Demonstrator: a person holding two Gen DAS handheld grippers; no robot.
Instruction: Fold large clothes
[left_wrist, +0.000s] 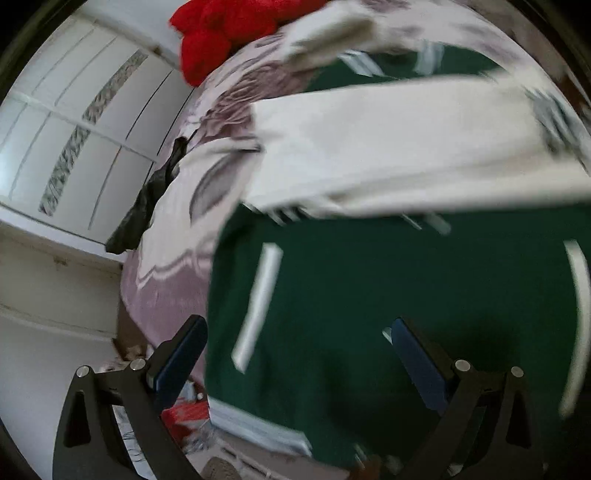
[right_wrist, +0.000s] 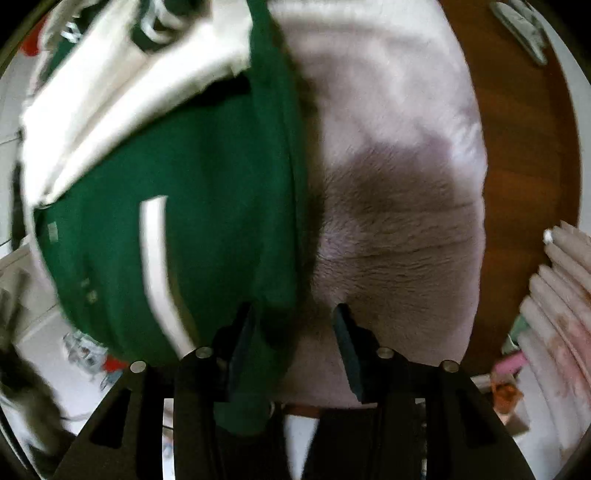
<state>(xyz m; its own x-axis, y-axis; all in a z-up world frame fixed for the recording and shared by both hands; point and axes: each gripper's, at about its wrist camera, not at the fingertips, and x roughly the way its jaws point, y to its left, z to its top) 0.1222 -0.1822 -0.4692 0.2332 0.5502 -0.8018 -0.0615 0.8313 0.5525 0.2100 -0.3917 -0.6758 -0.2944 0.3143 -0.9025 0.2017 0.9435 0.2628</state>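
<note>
A large green jacket (left_wrist: 388, 280) with cream sleeves (left_wrist: 399, 136) and white pocket stripes lies on a bed with a pale mauve patterned blanket (left_wrist: 173, 236). My left gripper (left_wrist: 295, 332) is open above the jacket's lower part; its fingers straddle the green cloth without holding it. In the right wrist view the jacket (right_wrist: 192, 192) fills the left half, one cream sleeve (right_wrist: 122, 99) lying across it. My right gripper (right_wrist: 295, 325) is open at the jacket's right edge; a fold of green cloth hangs between the jaws against the left finger (right_wrist: 242, 343).
A red garment (left_wrist: 229, 29) is piled at the far end of the bed. A black item (left_wrist: 147, 199) hangs off the bed's left edge by white wardrobe doors (left_wrist: 74, 122). A brown wooden bed frame (right_wrist: 517, 177) and a pale curtain (right_wrist: 561, 295) stand at the right.
</note>
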